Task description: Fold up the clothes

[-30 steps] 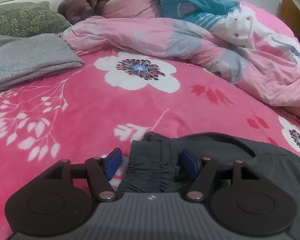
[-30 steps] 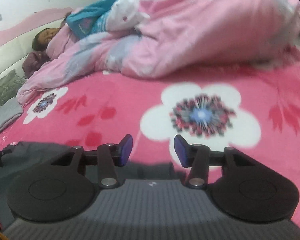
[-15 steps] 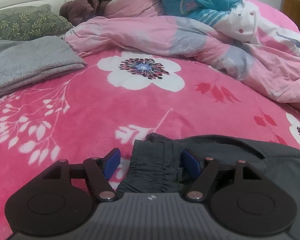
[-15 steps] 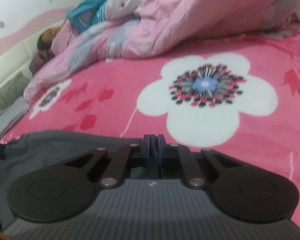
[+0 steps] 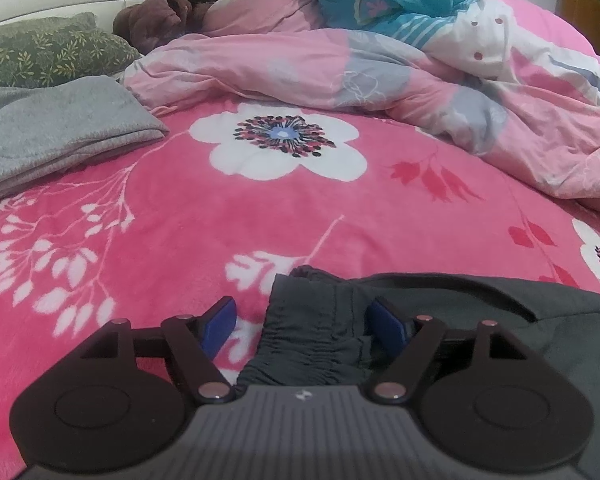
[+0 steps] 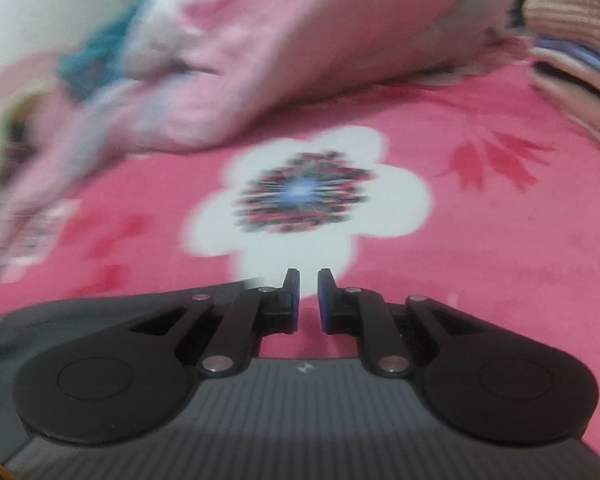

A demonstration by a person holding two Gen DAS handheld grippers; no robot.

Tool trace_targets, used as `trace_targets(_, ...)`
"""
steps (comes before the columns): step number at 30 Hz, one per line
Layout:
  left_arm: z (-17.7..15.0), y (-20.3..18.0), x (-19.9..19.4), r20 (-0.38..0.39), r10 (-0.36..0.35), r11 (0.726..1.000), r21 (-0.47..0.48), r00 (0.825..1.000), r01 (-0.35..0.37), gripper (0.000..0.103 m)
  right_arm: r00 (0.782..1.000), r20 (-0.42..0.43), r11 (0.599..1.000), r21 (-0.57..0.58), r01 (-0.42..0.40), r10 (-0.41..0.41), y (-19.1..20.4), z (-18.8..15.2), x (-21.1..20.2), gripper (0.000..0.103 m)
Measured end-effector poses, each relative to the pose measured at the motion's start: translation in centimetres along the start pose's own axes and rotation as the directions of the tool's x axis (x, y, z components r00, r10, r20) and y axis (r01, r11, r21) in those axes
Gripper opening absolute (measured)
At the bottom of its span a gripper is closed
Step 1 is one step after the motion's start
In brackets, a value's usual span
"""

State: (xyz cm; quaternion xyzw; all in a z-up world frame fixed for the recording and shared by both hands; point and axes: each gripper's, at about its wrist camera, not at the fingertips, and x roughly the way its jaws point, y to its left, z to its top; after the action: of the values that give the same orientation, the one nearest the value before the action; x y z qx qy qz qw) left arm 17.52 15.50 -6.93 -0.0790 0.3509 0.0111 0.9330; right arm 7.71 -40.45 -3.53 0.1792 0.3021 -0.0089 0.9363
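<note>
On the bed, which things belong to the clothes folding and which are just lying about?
For the job: dark grey garment with elastic waistband; left gripper; right gripper.

Lying about: folded light grey cloth; green leaf-print pillow; pale pink quilt.

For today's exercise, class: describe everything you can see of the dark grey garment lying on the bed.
The dark grey garment is soft, matte cloth lying on the pink flowered blanket at the near edge. One end is a gathered, elastic-looking band with fine puckers, slightly crumpled. That band sits between the wide-apart fingers of the left gripper, close to one blue pad; contact is unclear. The rest spreads flatter, away from that band. In the right wrist view its edge shows blurred, beside the right gripper, not between its fingers.
</note>
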Motion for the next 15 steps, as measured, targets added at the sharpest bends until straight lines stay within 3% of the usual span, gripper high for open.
trace_targets(3, 0.0, -0.1, 0.0, -0.002, 0.004, 1.0, 0.0, 1.0, -0.004, 0.075, 0.987, -0.078, 0.987, -0.059, -0.146, 0.142, 3.0, -2.7, -3.7, 0.013)
trace_targets(5, 0.1, -0.1, -0.1, -0.003, 0.004, 1.0, -0.004, 1.0, -0.004, 0.075, 0.972, -0.16, 0.981, -0.059, -0.182, 0.171, 3.8, -5.1, -4.3, 0.015)
trace_targets(9, 0.3, 0.3, -1.1, 0.021, 0.002, 0.999, -0.033, 1.0, -0.001, 0.072, 0.979, -0.201, 0.999, -0.007, 0.035, -0.035, 1.0, -8.3, -5.6, 0.015)
trace_targets(10, 0.4, 0.3, -1.9, 0.04, 0.003, 0.999, -0.037, 0.999, -0.001, 0.072, 0.98, -0.185, 0.995, 0.064, 0.08, -0.067, -0.3, -8.5, -6.8, 0.016)
trace_targets(13, 0.5, -0.2, -5.1, 0.113, 0.0, 1.0, -0.017, 0.994, 0.002, 0.072, 0.994, -0.094, 0.972, 0.224, 0.071, -0.051, -2.2, -8.7, -11.7, 0.02)
trace_targets(15, 0.2, -1.9, -7.9, 0.159, -0.027, 0.999, 0.039, 0.987, 0.021, 0.072, 0.998, -0.065, 0.959, 0.283, 0.033, -0.015, -2.1, -9.8, -14.0, 0.037)
